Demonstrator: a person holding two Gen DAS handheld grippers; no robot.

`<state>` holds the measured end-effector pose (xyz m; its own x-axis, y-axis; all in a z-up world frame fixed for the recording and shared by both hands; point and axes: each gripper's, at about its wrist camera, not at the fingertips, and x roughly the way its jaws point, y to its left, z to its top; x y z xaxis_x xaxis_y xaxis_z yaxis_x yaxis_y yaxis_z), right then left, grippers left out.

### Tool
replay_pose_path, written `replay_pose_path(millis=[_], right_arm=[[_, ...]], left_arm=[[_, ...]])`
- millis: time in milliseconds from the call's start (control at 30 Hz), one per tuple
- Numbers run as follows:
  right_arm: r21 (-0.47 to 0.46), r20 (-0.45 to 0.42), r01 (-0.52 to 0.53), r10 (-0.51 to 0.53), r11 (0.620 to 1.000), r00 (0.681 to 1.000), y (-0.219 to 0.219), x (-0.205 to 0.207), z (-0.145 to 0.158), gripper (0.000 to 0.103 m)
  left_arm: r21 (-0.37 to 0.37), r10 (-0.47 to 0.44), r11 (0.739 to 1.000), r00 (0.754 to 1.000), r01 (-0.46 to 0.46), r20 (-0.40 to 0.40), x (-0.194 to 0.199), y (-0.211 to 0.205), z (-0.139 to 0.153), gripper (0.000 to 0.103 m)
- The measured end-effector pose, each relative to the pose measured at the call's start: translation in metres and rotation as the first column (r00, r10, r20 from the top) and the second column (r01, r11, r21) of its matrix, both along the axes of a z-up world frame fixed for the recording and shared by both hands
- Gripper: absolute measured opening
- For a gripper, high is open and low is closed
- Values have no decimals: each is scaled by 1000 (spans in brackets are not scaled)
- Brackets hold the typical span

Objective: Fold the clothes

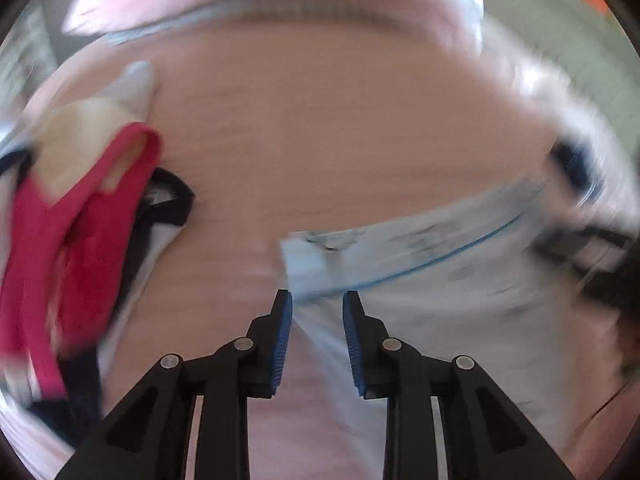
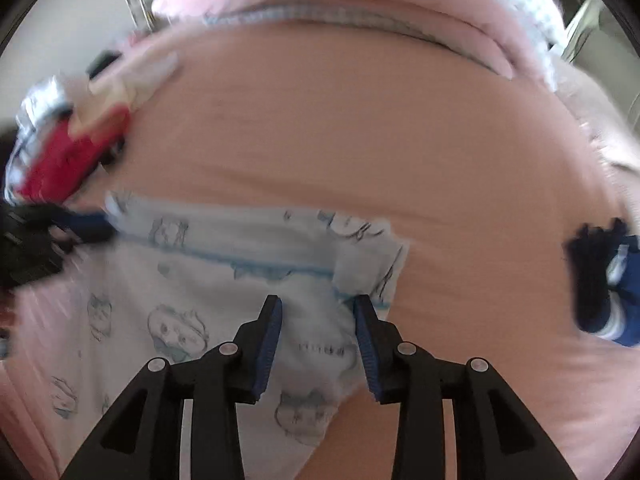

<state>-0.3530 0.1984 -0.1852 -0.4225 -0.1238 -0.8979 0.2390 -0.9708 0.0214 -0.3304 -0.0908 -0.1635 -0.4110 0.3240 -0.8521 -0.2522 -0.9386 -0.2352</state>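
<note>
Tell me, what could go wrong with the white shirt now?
Both grippers, left and right, are open over the white shirt, so its folded edge might flop back. The red clothes lie close by and could get snagged. The pictures are blurry, so this is a guess.

Both tools share one build. The left gripper (image 1: pixel 317 300) has two matte black fingers, each a jointed linkage with triangular cut-outs low down, two round silver pins at its joints and pale slots along its length. Ribbed blue pads (image 1: pixel 283 340) line the inner faces. The right gripper (image 2: pixel 318 304) carries identical blue pads (image 2: pixel 269 344).
</note>
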Motion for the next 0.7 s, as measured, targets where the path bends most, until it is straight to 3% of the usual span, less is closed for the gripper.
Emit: replay_pose_path(millis=[33,100,200,333,400,433,500,533,600,700], right_arm=[[-42,-18,0,0,999,1000,3,11,11,36],[-149,-38,14,-20,989,999,14,43,32,37],[-225,-39,37,-47,974,998,24,101,43,37],[-294,25,38,-32,955,999,24,146,16,37],[-280,49,37,-24,959,999,15,160,-1,37],[-274,50,31,-17,961,999,12,167,-6,37],[-237,59,10,4,972,998,10,179,-14,37],[-171,52,9,0,985,999,10,183,-17,37],[-84,26,14,-12,996,1000,18,195,-16,37],[-79,9,65,-65,995,998,25,201,-5,37]], left_arm=[[62,10,998,1000,-9,-8,19,-2,9,24],[102,49,994,999,-46,-24,62,-6,21,24],[165,91,982,996,-88,-16,104,12,17,23],[213,148,967,989,-143,-8,152,12,-1,23],[221,139,966,990,-137,5,165,18,-16,23],[183,136,974,991,-136,12,166,24,-24,23],[35,138,990,990,-138,19,174,34,-39,23],[-26,149,989,989,-148,18,179,34,-44,23],[-34,180,983,984,-180,-3,187,26,-40,23],[68,179,982,982,-175,-64,198,20,-22,23]])
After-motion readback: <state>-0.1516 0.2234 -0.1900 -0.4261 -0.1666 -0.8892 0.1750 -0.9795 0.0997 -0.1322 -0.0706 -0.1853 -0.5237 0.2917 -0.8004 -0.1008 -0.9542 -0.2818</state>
